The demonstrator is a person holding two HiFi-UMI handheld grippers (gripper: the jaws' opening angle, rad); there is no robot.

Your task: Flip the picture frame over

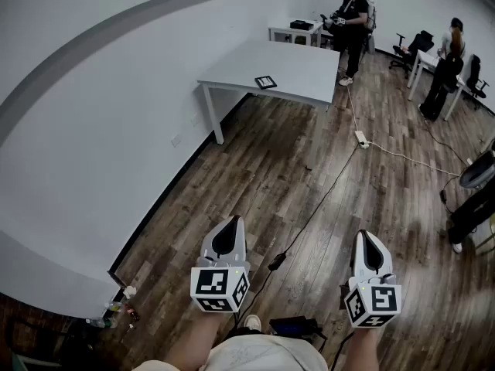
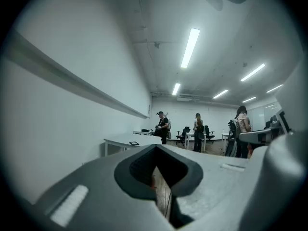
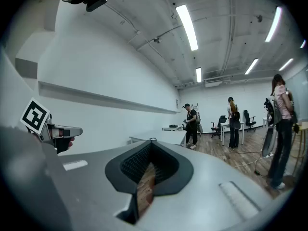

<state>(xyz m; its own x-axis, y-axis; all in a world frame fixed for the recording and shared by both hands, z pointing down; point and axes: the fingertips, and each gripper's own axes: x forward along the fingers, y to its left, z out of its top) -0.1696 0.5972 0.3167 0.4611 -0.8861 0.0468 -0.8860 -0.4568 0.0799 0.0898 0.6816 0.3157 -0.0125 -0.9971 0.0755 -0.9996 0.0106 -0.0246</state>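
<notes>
The picture frame (image 1: 265,82) is a small dark rectangle lying flat near the front edge of a white table (image 1: 302,64) far across the room. It also shows as a tiny dark slab (image 2: 134,143) in the left gripper view and as a speck (image 3: 153,139) in the right gripper view. My left gripper (image 1: 230,226) and right gripper (image 1: 366,242) are held low over the wooden floor, side by side, pointing toward the table and far from it. Both sets of jaws are shut with nothing between them, left (image 2: 155,149) and right (image 3: 150,146).
A white wall (image 1: 93,130) runs along the left. A cable and a power strip (image 1: 360,139) lie on the floor between me and the table. One person (image 1: 349,25) stands behind the table, another (image 1: 445,68) at the right by desks and office chairs (image 1: 418,46). Bottles (image 1: 116,308) sit by the wall at lower left.
</notes>
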